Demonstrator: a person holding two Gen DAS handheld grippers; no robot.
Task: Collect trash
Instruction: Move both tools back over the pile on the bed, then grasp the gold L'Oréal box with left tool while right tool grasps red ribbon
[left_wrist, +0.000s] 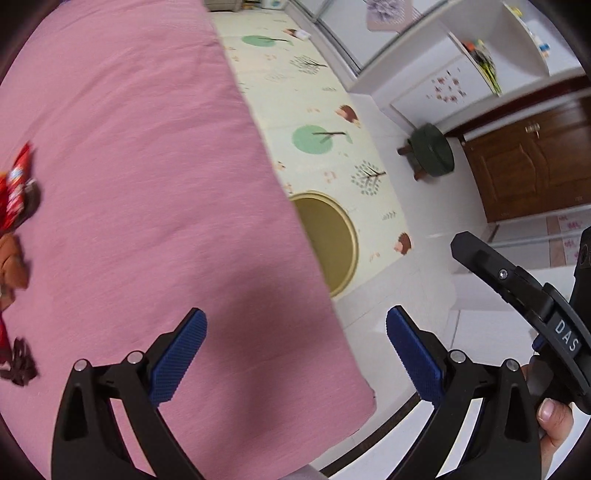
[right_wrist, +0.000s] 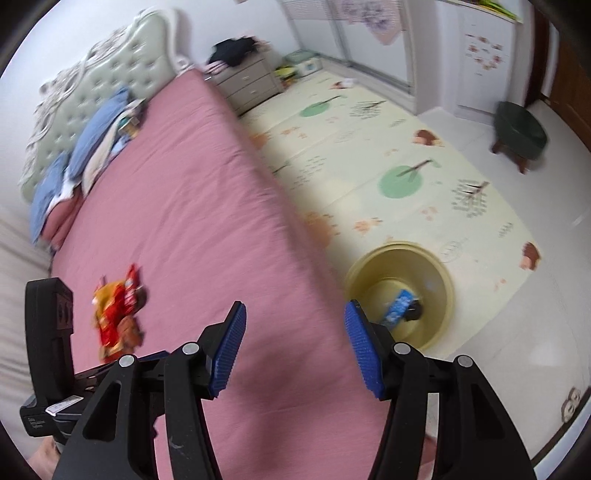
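Red, orange and brown snack wrappers (right_wrist: 116, 314) lie in a pile on the pink bed (right_wrist: 192, 206); they show at the left edge of the left wrist view (left_wrist: 16, 192). A yellow bin (right_wrist: 439, 280) stands on the floor mat beside the bed, with a blue wrapper (right_wrist: 399, 304) and a dark item inside; it also shows in the left wrist view (left_wrist: 343, 236). My left gripper (left_wrist: 295, 354) is open and empty above the bed's edge. My right gripper (right_wrist: 295, 350) is open and empty over the bed's edge, near the bin.
A patterned play mat (right_wrist: 388, 155) covers the floor right of the bed. A dark green stool (right_wrist: 519, 127) stands further right. Pillows (right_wrist: 92, 140) and a headboard are at the bed's far end, a nightstand (right_wrist: 247, 83) beside it. A wooden door (left_wrist: 532, 158) is at right.
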